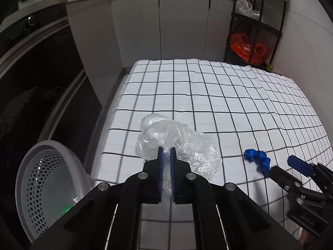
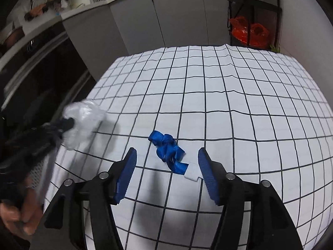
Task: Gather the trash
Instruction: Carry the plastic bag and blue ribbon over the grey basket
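My left gripper (image 1: 166, 153) is shut on a crumpled clear plastic bag (image 1: 187, 145), which it holds just above the checked cloth near the table's left edge. The same bag (image 2: 83, 120) shows blurred at the left of the right wrist view, in the left gripper (image 2: 66, 125). A knotted blue ribbon (image 2: 168, 152) with a white tag end lies on the cloth. My right gripper (image 2: 167, 162) stands open with the ribbon between its blue pads (image 2: 127, 175), apart from both. In the left wrist view the ribbon (image 1: 258, 160) lies at the right by the right gripper's fingertip (image 1: 299, 164).
A grey perforated bin (image 1: 41, 189) stands below the table's left edge. The table carries a white cloth with a black grid (image 1: 208, 95). Grey cabinets (image 1: 160, 25) stand behind, and a black shelf rack (image 1: 258, 25) with red bags stands at the back right. A hand (image 2: 16, 218) shows at lower left.
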A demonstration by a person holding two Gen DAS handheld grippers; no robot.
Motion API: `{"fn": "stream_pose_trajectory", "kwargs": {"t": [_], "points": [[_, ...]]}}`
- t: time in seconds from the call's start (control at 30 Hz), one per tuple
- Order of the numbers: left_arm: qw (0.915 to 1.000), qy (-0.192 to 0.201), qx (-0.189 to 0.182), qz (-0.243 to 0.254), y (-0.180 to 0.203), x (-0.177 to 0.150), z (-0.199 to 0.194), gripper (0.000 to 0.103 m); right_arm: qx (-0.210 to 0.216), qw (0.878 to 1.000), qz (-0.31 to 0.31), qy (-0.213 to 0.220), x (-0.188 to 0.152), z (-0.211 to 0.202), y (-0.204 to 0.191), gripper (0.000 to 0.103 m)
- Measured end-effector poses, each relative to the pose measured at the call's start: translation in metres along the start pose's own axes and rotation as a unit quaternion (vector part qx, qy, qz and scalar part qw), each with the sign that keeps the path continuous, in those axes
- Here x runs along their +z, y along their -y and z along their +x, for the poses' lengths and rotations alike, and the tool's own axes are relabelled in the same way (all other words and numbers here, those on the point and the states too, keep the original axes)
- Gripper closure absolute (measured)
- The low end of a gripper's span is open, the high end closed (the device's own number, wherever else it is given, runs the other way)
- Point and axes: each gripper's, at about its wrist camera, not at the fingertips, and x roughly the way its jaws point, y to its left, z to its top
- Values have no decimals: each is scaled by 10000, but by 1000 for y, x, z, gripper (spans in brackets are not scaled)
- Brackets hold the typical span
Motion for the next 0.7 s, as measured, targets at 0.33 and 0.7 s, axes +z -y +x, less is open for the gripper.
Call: {"fn": "stream_pose_trajectory", "kwargs": {"t": [0.33, 0.7], "points": [[9998, 206, 83, 14, -45, -32, -49, 96, -448, 9987, -196, -151, -2, 27, -10, 44], [9982, 446, 361, -148, -92, -64, -90, 96, -682, 9969, -321, -233, 0, 42, -23, 87]]}}
